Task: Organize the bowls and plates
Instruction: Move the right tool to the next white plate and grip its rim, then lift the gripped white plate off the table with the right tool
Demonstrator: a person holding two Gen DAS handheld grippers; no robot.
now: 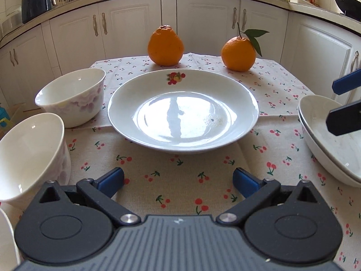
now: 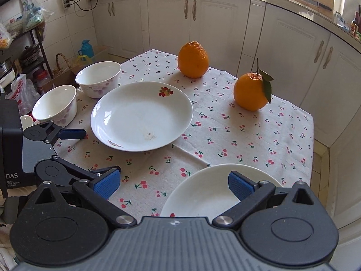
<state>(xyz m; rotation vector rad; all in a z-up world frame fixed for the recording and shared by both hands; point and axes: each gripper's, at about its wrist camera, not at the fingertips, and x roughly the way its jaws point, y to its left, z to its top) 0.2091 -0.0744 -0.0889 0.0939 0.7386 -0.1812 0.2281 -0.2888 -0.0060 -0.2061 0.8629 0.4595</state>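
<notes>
A white plate with a fruit print lies in the middle of the cherry-print tablecloth. Two white bowls with pale purple flowers stand to its left, one farther and one nearer. Two stacked white plates lie at the right. My left gripper is open and empty, low over the cloth in front of the middle plate. My right gripper is open and empty, with its right finger over the stacked plates' rim.
Two oranges stand at the table's far side, one with a leaf. White kitchen cabinets run behind the table. The table's right edge drops to the floor. Another white dish edge shows at the near left.
</notes>
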